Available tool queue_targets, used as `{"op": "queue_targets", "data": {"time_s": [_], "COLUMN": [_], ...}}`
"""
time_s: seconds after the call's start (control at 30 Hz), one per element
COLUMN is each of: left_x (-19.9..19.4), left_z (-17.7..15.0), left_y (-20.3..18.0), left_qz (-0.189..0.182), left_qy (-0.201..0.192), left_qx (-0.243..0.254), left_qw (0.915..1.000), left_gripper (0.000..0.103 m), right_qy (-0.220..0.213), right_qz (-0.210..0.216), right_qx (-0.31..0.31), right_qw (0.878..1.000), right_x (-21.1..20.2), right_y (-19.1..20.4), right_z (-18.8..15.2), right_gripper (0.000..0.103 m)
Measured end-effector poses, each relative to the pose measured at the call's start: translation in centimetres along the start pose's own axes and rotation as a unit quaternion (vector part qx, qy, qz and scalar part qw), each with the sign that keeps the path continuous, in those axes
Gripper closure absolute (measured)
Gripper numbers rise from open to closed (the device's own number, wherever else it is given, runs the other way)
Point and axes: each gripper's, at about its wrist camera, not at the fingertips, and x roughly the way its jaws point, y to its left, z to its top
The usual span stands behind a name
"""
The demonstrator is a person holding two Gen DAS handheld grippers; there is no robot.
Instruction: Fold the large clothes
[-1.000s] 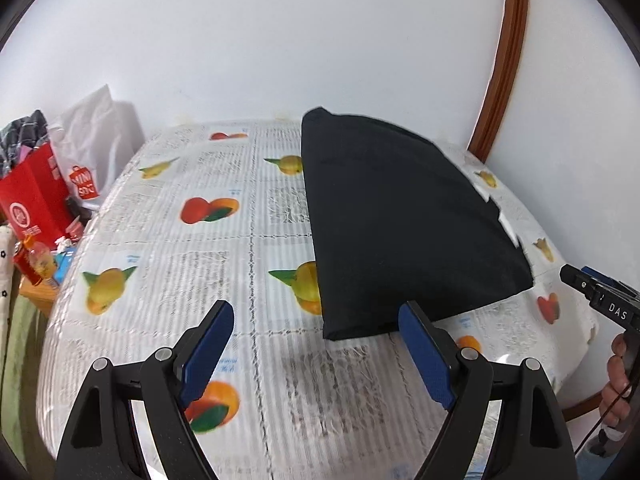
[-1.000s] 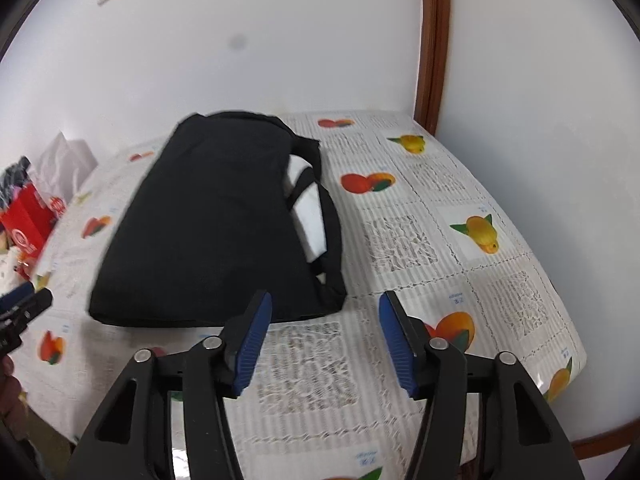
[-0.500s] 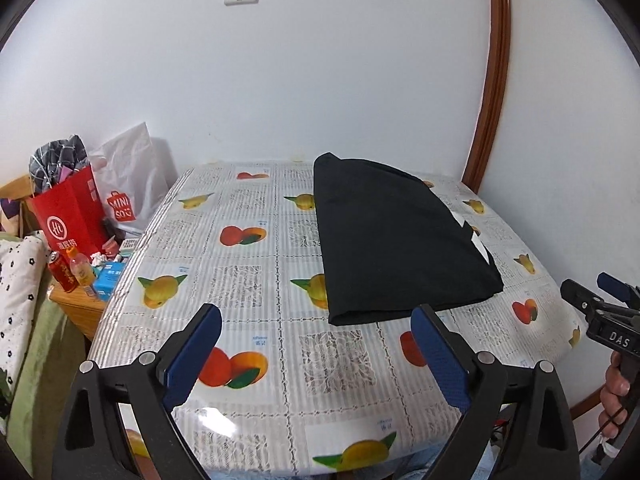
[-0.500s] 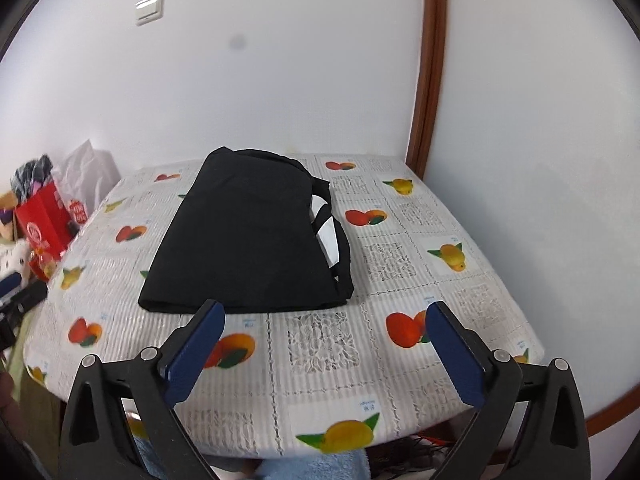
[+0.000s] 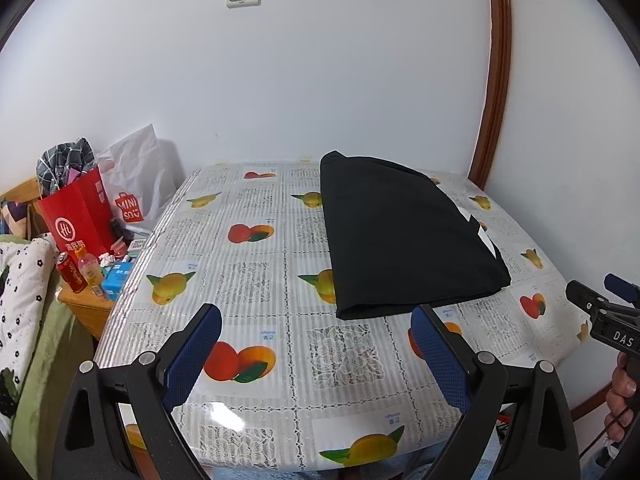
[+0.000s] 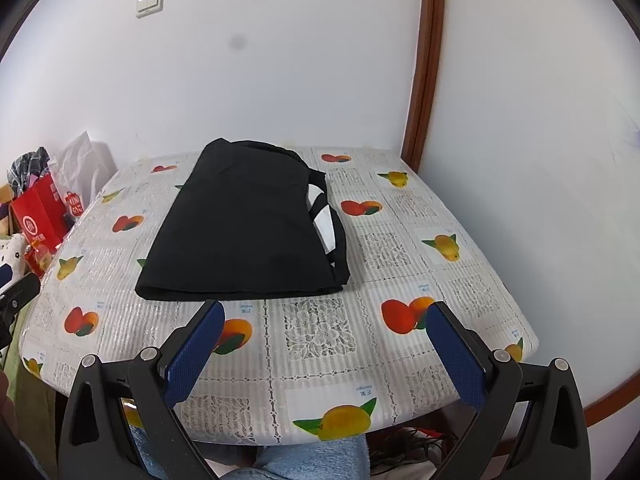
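A black garment [image 5: 404, 236] lies folded into a flat rectangle on the fruit-print tablecloth [image 5: 256, 280], toward the far right of the table. It also shows in the right wrist view [image 6: 244, 224], with a white printed part [image 6: 322, 220] peeking out along its right edge. My left gripper [image 5: 316, 344] is open and empty, held back above the table's near edge. My right gripper [image 6: 324, 340] is open and empty, also back from the garment. The right gripper's tip [image 5: 600, 312] shows at the right of the left wrist view.
White walls close the table at back and right, with a brown door frame [image 5: 496, 72] in the corner. Left of the table stand a red paper bag [image 5: 78, 216], a white shopping bag [image 5: 140, 184], cans and bottles [image 5: 80, 268] on a low wooden stand, and a flowered cushion [image 5: 20, 280].
Both grippers have pulled back and up from the folded garment and opened wider. The garment stays flat on the table.
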Motion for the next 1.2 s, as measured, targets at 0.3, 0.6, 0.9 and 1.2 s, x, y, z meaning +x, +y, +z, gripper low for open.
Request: {"op": "queue_targets", "data": {"time_s": [0.3, 0.6, 0.9, 1.2], "left_x": [-0.2, -0.3, -0.1, -0.4], "left_z": [-0.1, 0.0, 0.1, 0.1], "left_y": [-0.6, -0.7, -0.8, -1.1], "left_qz": [-0.007, -0.009, -0.010, -0.017], "left_qy": [-0.003, -0.006, -0.001, -0.004], "left_qx": [0.009, 0.009, 0.006, 0.005], "left_qw": [0.9999, 0.9999, 0.9999, 0.9998], "left_gripper": [0.007, 0.007, 0.007, 0.007], "right_qy": [0.001, 0.001, 0.005, 0.005], "right_qz": [-0.003, -0.003, -0.006, -0.006], "right_qx": [0.005, 0.008, 0.014, 0.017], "right_qw": [1.000, 1.000, 1.000, 1.000], "right_x": [0.0, 0.0, 0.2, -0.1], "right_y": [-0.3, -0.3, -0.6, -0.8], "right_z": [-0.2, 0.1, -0.2, -0.3], "right_gripper": [0.003, 0.003, 0.004, 0.003]}}
